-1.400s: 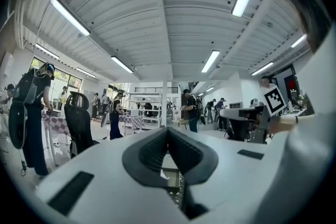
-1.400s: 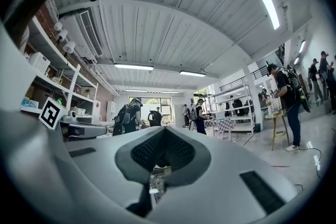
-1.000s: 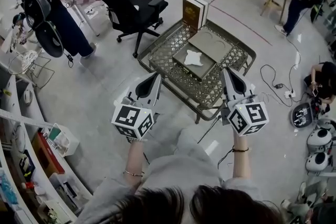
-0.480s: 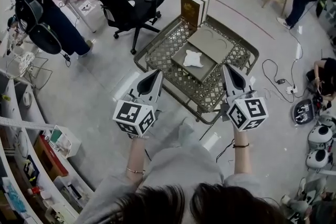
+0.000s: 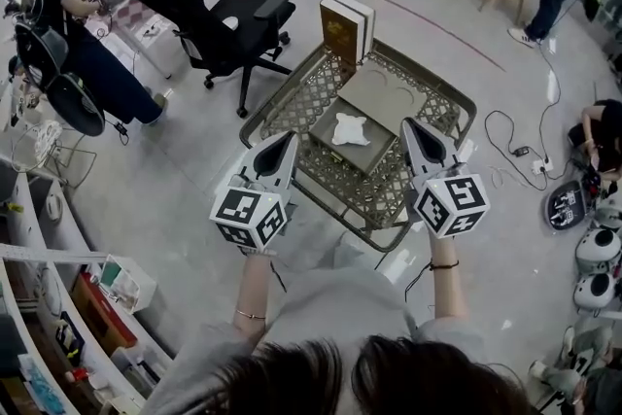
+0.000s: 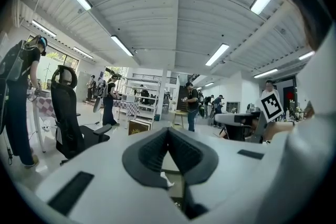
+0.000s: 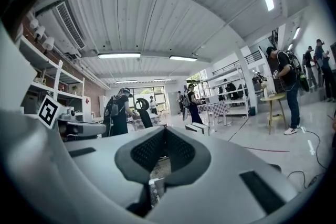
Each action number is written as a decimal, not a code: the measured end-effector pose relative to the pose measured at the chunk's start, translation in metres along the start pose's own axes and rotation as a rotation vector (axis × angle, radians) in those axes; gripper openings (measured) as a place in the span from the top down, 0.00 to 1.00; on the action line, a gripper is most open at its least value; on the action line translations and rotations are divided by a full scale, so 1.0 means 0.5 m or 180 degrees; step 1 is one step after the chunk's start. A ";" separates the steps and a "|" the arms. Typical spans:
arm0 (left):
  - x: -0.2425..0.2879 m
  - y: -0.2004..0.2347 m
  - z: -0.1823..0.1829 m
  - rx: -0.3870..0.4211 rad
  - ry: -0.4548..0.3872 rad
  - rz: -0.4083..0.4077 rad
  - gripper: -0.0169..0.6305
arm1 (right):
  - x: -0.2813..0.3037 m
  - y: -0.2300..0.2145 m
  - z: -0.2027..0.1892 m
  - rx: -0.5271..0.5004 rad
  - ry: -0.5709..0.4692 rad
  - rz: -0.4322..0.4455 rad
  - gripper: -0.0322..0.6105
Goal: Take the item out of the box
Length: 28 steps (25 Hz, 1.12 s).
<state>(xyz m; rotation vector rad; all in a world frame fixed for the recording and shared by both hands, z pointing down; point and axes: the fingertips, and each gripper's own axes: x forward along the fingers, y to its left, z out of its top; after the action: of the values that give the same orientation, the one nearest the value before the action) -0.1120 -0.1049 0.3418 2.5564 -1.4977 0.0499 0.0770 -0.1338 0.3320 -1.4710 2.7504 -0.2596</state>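
Note:
A low metal lattice table (image 5: 292,102) carries an open olive-grey box (image 5: 330,146) with a white crumpled item (image 5: 350,129) lying in it. The box's lid (image 5: 381,92) lies just behind it. My left gripper (image 5: 288,141) hovers shut and empty above the table's near left edge, short of the box. My right gripper (image 5: 407,125) hangs shut and empty at the box's right side, above the table. In the left gripper view the closed jaws (image 6: 168,132) point over the white item (image 6: 166,180). The right gripper view shows its closed jaws (image 7: 164,130) holding nothing.
A brown-and-white book-like case (image 5: 345,24) stands upright at the table's far edge. A black office chair (image 5: 228,19) is to the far left. People stand around the room. Cables (image 5: 505,136) and round robot parts (image 5: 593,253) lie on the floor at right; shelves (image 5: 58,306) line the left.
The table and box have drawn closer under the two grippers, which reach a little further forward over the near edge. Both stay shut and empty.

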 end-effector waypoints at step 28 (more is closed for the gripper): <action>0.209 0.074 -0.130 -0.0329 0.0612 -0.0491 0.95 | 0.167 -0.092 -0.166 0.0378 0.0619 -0.0208 0.92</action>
<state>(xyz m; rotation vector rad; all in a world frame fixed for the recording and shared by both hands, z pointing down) -0.0886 -0.2015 0.4232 2.4956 -1.2000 0.1866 0.0613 -0.2162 0.4263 -1.5850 2.7764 -0.5865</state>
